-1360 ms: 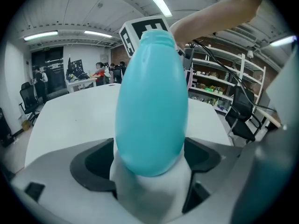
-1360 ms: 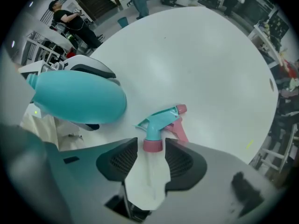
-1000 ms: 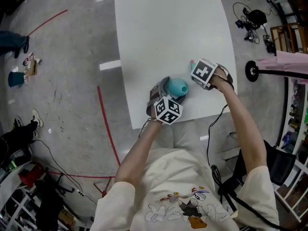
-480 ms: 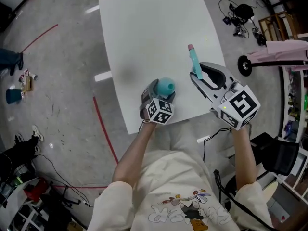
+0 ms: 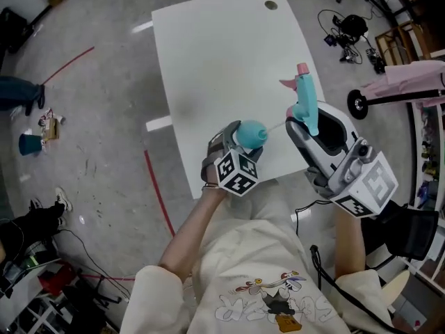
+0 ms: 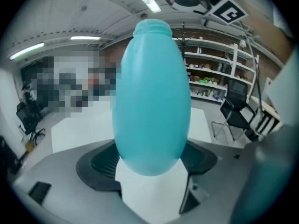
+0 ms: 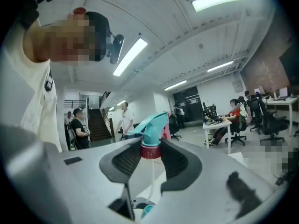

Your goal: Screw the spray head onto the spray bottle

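A teal spray bottle (image 5: 250, 133) with an open neck is gripped around its lower body by my left gripper (image 5: 247, 140), above the near edge of the white table (image 5: 222, 47). In the left gripper view the bottle (image 6: 152, 97) stands upright between the pads, neck upward; these jaws have just been closing on it. My right gripper (image 5: 304, 120) is shut on the teal spray head (image 5: 304, 101), held to the right of the bottle with its pink nozzle tip pointing away. In the right gripper view the pads clamp the head's red collar (image 7: 150, 151), and the dip tube (image 7: 153, 181) hangs below.
A round cable hole (image 5: 270, 5) sits at the table's far edge. Red tape (image 5: 156, 186) runs on the floor at left. A wheeled cart (image 5: 410, 89) and cables stand at right. Shelving and office chairs (image 6: 236, 115) show behind the bottle.
The right gripper has risen off the table with the spray head and swung from pointing down to nearly level. The left gripper has lifted the bottle off the table.
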A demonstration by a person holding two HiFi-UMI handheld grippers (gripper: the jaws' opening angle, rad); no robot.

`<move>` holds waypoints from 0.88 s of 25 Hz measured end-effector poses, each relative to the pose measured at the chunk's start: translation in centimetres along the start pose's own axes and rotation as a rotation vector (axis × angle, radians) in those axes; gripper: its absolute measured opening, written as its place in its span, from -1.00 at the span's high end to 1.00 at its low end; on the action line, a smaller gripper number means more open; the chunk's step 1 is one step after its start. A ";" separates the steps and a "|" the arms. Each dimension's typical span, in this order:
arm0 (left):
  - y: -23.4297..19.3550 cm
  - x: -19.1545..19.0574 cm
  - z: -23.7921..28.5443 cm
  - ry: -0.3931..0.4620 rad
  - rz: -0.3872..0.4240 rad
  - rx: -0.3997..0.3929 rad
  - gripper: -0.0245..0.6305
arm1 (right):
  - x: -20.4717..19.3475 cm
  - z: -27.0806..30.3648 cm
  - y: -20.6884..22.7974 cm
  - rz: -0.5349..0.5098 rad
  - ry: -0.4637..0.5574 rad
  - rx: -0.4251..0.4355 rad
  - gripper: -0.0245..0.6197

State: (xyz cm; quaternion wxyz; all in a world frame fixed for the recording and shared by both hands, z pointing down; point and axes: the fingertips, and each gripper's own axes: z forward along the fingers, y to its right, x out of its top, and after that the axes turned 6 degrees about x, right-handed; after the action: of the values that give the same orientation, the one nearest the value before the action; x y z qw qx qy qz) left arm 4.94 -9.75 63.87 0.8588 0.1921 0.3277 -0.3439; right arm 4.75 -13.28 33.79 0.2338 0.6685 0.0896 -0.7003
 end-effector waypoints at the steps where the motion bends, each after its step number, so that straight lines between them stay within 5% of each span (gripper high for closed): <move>1: 0.1 0.9 -1.7 -0.003 0.048 -0.017 -0.31 | 1.3 -0.2 -0.8 0.014 0.031 0.017 0.51; 9: 0.4 6.7 -9.2 -0.037 0.162 -0.106 -0.31 | 6.9 -5.0 -3.7 0.003 0.176 0.073 0.51; 22: 2.5 7.3 -9.8 -0.044 0.182 -0.168 -0.31 | 8.0 -8.2 -4.5 -0.038 0.209 0.045 0.51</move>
State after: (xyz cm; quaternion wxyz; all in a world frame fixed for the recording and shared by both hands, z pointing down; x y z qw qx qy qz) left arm 6.51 -5.97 52.15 0.9064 0.1408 0.3176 -0.2402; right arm 10.13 -7.43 24.40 0.1950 0.7413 0.1104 -0.6327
